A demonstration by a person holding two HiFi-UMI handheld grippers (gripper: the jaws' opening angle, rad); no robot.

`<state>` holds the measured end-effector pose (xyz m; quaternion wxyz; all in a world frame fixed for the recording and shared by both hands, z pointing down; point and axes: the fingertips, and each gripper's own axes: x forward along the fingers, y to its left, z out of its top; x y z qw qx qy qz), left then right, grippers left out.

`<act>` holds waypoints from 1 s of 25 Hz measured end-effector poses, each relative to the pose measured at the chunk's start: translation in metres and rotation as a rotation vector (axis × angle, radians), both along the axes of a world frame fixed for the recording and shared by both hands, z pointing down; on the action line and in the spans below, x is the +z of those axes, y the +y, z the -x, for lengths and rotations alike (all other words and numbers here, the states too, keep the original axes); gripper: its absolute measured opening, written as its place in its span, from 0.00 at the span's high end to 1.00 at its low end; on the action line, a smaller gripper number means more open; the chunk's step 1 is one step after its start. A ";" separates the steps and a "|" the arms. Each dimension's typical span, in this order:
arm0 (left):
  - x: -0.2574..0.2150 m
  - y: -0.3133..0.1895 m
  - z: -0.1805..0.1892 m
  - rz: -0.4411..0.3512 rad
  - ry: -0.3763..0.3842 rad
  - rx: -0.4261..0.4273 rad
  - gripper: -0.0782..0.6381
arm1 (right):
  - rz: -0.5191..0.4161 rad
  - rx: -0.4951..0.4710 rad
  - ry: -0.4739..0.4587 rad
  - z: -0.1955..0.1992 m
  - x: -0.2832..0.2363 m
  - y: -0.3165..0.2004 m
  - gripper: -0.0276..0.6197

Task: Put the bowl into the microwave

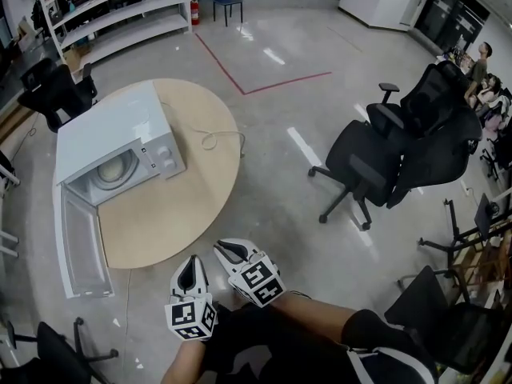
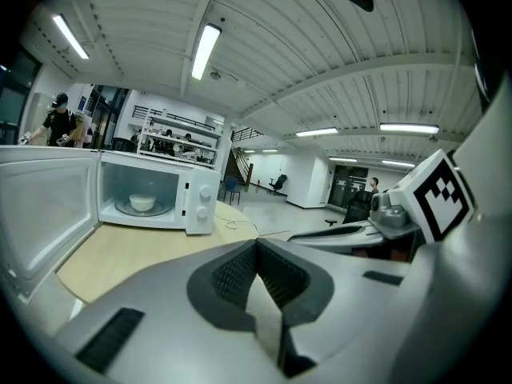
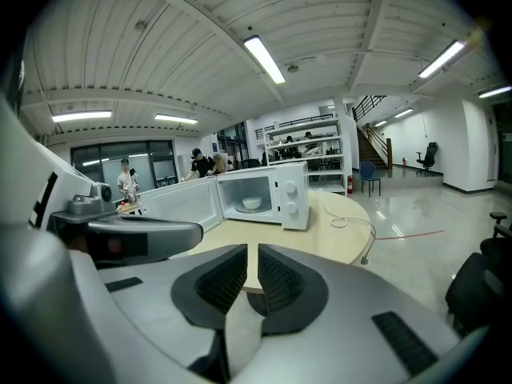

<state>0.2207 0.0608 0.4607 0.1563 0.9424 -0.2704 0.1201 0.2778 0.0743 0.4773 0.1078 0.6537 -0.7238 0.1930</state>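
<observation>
**Bowl already in the microwave, door open, both grippers held back**

The bowl [image 1: 120,167] sits inside the microwave [image 1: 112,138], on the round glass plate in its cavity. Both gripper views show it there too, small and white, about centred on the plate. So the main step looks done: the bowl is where the task wants it. The door [image 1: 80,238] hangs fully open, swung out from the microwave's left side and lying flat in the head view. Closing it may be all that is left, though the task sentence does not ask for that.

The microwave stands on a round wooden table [image 1: 180,210], with its power cord trailing off behind it toward the table's far edge.

Both grippers are well apart from the microwave, beyond the table edge that faces its open front and close against the person's body. They sit side by side, pointing toward the microwave. The left gripper [image 1: 190,266] has its jaws closed together, pads meeting at the tips, with nothing between them. The right gripper [image 1: 228,250], just beside it and slightly nearer the table, has its jaws set narrow, with only a thin slit through which the tabletop shows, and holds nothing. Neither gripper touches the table, the door or the bowl.
</observation>
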 end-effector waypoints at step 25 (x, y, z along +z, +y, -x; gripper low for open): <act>-0.014 0.027 0.126 -0.006 -0.001 -0.003 0.82 | 0.014 0.023 -0.002 0.123 -0.012 0.032 0.88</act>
